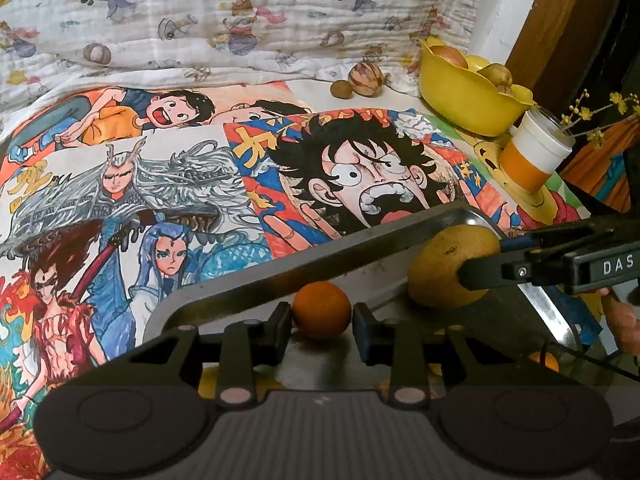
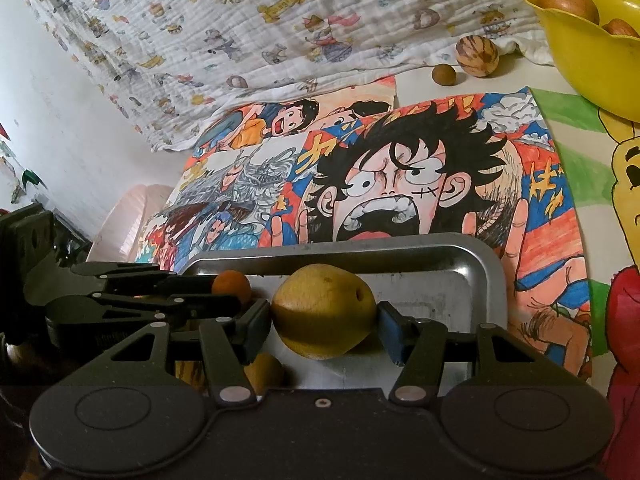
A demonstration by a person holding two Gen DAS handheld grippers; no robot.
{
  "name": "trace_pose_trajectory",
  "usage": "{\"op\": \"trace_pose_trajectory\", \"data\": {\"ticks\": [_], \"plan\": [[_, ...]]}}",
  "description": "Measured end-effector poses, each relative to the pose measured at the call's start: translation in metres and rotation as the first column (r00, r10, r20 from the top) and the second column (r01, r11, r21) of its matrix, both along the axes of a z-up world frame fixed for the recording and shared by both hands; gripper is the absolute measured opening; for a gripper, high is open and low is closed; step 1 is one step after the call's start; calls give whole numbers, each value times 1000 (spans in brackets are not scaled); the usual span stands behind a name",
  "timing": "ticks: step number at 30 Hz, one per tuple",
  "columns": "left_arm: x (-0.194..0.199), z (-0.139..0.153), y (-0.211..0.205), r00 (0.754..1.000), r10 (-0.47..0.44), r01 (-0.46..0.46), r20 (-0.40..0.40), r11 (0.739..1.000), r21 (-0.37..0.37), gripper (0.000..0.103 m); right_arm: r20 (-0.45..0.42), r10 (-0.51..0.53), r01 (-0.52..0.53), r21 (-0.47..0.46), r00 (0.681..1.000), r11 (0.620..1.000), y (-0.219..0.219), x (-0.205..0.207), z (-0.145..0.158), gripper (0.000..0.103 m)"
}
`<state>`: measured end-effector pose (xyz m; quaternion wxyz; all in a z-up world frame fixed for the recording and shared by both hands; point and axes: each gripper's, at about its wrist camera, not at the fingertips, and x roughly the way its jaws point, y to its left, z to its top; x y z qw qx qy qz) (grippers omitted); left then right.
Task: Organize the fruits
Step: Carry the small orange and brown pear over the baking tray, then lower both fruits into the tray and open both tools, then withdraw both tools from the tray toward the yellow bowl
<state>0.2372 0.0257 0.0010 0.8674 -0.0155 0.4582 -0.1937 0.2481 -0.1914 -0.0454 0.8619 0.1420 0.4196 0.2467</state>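
Holding two fruits over one tray. My left gripper (image 1: 322, 322) pinches a small round orange fruit (image 1: 322, 308) between its black pads, squeezed from both sides. My right gripper (image 2: 325, 320) clamps a large yellow-brown pear (image 2: 324, 310), one black pad and one blue-faced pad pressing its flanks. Both fruits sit above or on the shallow rectangular steel tray (image 2: 476, 264); contact with its floor cannot be told.

Beside my right gripper, to its left: the left gripper and its orange fruit, near the pear but apart.
Below my right gripper's left finger: another brownish fruit (image 2: 264, 372), partly hidden.
Ahead of both grippers, past the tray: coloured cartoon drawings (image 1: 352, 176) covering the table.
Far ahead and right: a yellow scalloped plastic bowl (image 1: 468, 100) holding several fruits, a striped round fruit (image 1: 366, 76), and a small brown round one (image 1: 341, 89) just beside it.
Right of my left gripper: a white-and-orange cup (image 1: 534, 152).
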Motion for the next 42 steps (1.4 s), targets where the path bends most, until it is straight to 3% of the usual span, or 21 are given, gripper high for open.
{"op": "trace_pose_trajectory", "data": {"ticks": [13, 16, 18, 24, 29, 33, 42], "plan": [[1, 18, 8, 999, 33, -32, 17, 998, -53, 54, 17, -9, 9, 1, 1000, 1000, -8, -9, 6, 61], [0, 25, 9, 999, 39, -37, 36, 998, -58, 66, 43, -15, 15, -5, 999, 1000, -11, -15, 13, 65], [-1, 28, 10, 998, 46, -43, 44, 997, -61, 79, 64, -18, 19, -15, 998, 1000, -14, -20, 18, 71], [-11, 39, 11, 995, 54, -49, 83, 997, -60, 93, 107, -19, 25, -48, 994, 999, -22, -37, 30, 84], [-26, 47, 14, 991, 66, -58, 114, 996, -73, 98, 139, -15, 25, -70, 990, 997, -28, -55, 42, 93], [-40, 50, 15, 990, 70, -62, 126, 996, -67, 100, 177, 10, 16, -143, 984, 990, -29, -73, 51, 99], [-81, 55, 19, 986, 60, -59, 153, 998, -12, 102, 204, 109, -53, -261, 973, 964, -19, -110, 55, 102]]}}
